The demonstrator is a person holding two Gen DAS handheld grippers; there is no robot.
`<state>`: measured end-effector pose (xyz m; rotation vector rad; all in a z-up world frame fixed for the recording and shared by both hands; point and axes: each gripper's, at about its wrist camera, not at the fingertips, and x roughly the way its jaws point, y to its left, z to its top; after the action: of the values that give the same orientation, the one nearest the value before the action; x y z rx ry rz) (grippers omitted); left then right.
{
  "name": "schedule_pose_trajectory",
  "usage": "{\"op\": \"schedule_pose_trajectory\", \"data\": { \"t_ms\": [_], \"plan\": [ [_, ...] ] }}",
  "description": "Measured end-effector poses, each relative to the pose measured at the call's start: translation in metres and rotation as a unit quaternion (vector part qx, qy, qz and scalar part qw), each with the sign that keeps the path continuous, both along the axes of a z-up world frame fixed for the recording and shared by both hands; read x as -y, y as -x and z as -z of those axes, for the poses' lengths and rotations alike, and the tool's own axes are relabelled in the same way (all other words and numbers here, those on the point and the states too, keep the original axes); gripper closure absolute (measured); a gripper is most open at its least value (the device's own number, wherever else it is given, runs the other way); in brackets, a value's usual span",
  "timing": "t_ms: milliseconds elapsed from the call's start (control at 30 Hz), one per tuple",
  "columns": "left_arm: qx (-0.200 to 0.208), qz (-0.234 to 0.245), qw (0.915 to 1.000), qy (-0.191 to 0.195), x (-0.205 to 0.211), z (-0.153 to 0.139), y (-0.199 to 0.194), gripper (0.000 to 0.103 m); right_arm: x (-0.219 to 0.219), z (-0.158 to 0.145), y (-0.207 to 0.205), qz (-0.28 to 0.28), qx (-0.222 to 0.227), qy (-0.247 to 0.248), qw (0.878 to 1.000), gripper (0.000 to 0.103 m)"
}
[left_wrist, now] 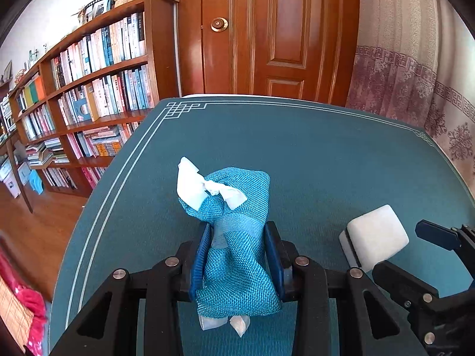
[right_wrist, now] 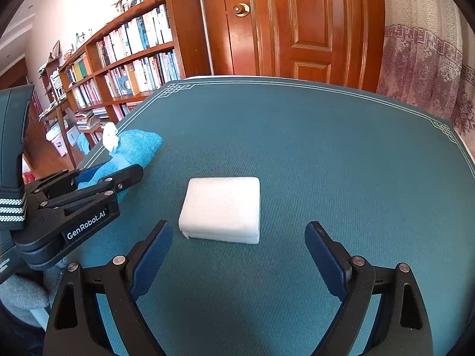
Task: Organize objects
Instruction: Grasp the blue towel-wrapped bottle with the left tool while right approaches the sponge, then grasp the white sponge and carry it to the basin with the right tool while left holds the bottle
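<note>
The left gripper (left_wrist: 237,246) has its blue pads clamped on the middle of a teal woven pouch (left_wrist: 237,222), the one stuffed with white tissue (left_wrist: 193,187) that pokes out of its top end, and the fabric is pinched in visibly where the pads bite. The pouch's far end looks to rest on the green table mat (left_wrist: 326,148), near the mat's left border, so whether it is lifted clear I cannot tell. Over to the right, the white foam block (right_wrist: 221,209) sits flat on the mat, and the right gripper (right_wrist: 239,255) hangs just short of it with its jaws spread wide, nothing between them, the block lined up ahead of the gap. So the score, as I read it: one item is secured, the other is lined up but not yet grasped, and nothing has been put away. No tray, box or bin shows on the table, so where these two are meant to go is anyone's guess. Most of the organizing, I'd judge, lies ahead.
</note>
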<state>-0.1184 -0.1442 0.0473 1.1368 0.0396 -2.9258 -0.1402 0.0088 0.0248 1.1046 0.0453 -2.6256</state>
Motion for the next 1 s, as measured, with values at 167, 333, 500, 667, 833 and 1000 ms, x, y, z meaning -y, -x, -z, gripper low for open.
{"op": "schedule_pose_trajectory", "data": {
  "t_ms": [167, 333, 500, 667, 833, 1000],
  "plan": [
    [0.000, -0.014, 0.9998, -0.012, 0.007, 0.001, -0.001, 0.064, 0.016, 0.003, 0.011, -0.008, -0.004, -0.014, 1.000, 0.012],
    [0.000, -0.014, 0.9999, -0.007, 0.006, 0.002, -0.002, 0.064, 0.031, 0.012, 0.019, -0.014, 0.007, -0.053, 0.998, 0.034],
    [-0.003, -0.009, 1.0000, -0.003, 0.005, 0.002, -0.003, 0.064, 0.029, 0.015, 0.012, -0.013, 0.006, -0.053, 0.999, 0.041],
    [-0.007, -0.006, 1.0000, 0.004, 0.003, 0.000, -0.004, 0.064, 0.027, 0.015, -0.005, -0.014, 0.001, -0.055, 0.998, 0.041],
    [-0.012, -0.001, 0.9998, 0.012, -0.004, -0.002, -0.007, 0.064, 0.015, 0.015, -0.030, -0.006, 0.001, -0.048, 0.999, 0.041],
    [-0.021, 0.014, 0.9996, 0.010, -0.016, -0.009, -0.015, 0.064, -0.004, 0.011, -0.055, 0.010, 0.003, -0.040, 0.999, 0.041]
  ]
}}
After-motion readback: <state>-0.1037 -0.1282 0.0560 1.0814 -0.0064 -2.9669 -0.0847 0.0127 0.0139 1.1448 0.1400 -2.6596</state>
